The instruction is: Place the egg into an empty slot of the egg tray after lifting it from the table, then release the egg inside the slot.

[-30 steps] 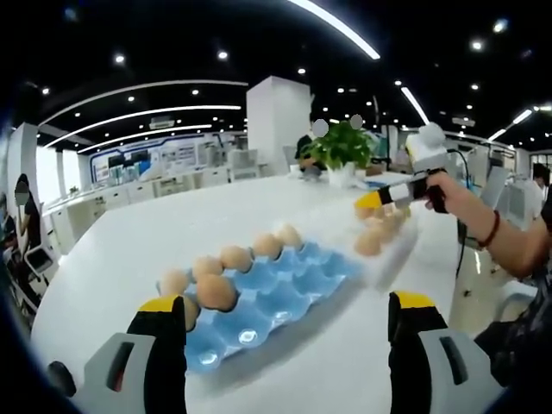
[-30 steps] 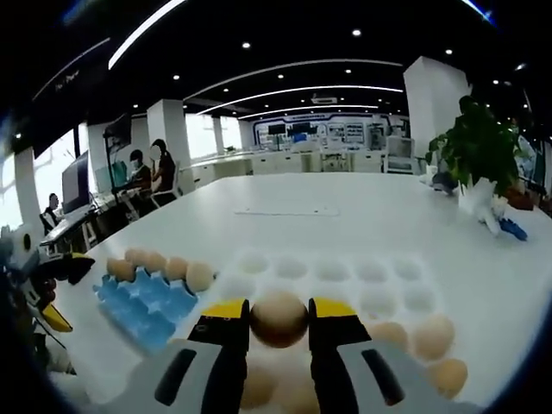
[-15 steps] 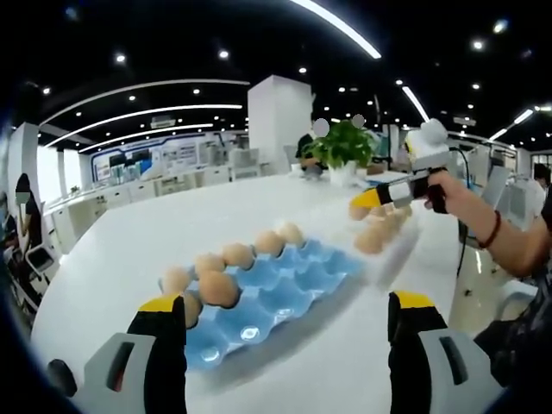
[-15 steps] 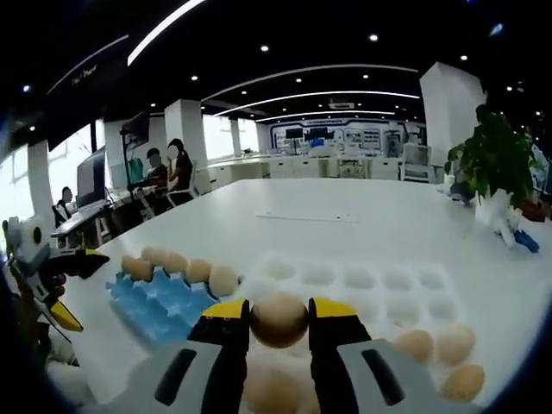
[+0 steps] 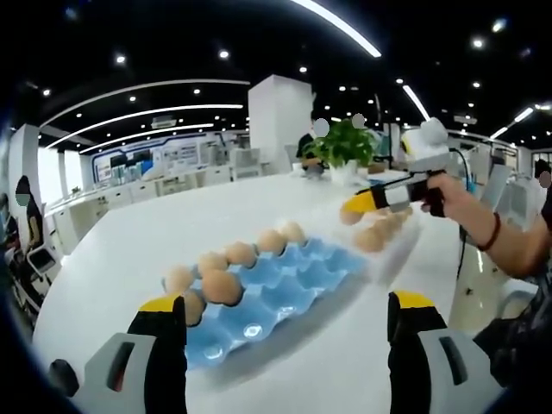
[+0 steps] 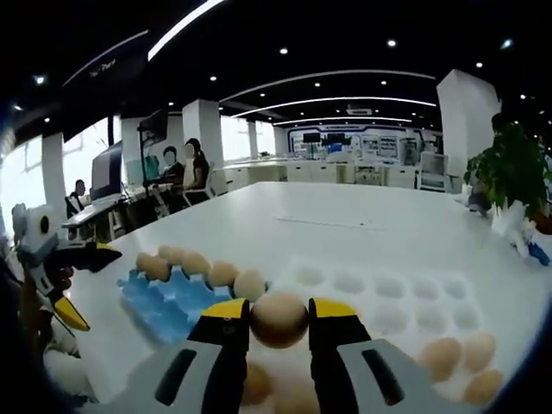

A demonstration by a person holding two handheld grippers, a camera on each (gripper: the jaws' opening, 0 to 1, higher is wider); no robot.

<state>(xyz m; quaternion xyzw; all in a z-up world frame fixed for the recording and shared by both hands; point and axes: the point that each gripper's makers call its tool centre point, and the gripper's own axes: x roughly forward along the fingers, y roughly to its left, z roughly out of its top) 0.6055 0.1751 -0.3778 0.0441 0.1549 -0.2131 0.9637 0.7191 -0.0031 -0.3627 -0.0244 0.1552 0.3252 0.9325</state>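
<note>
Swung toward 9 o'clock, the right gripper (image 6: 279,321) clamps the egg (image 6: 279,319) above the white table (image 6: 345,246) near the blue egg tray (image 6: 164,297); the left gripper (image 5: 285,323) gapes in the open-plan office.

1. The moulded egg tray (image 5: 276,289) was bright blue; the tan-brown eggs (image 5: 220,286) in it were plain.
2. The flat moulded second tray (image 6: 405,297) was white, like the glossy white table (image 5: 172,224).
3. The right gripper (image 6: 279,321) had yellow tips on black jaws and a grey body, clasping a brown egg (image 6: 279,319).
4. The left gripper (image 5: 285,323) matched: yellow, black, grey.
5. The leafy potted plant (image 5: 343,145) was green.
</note>
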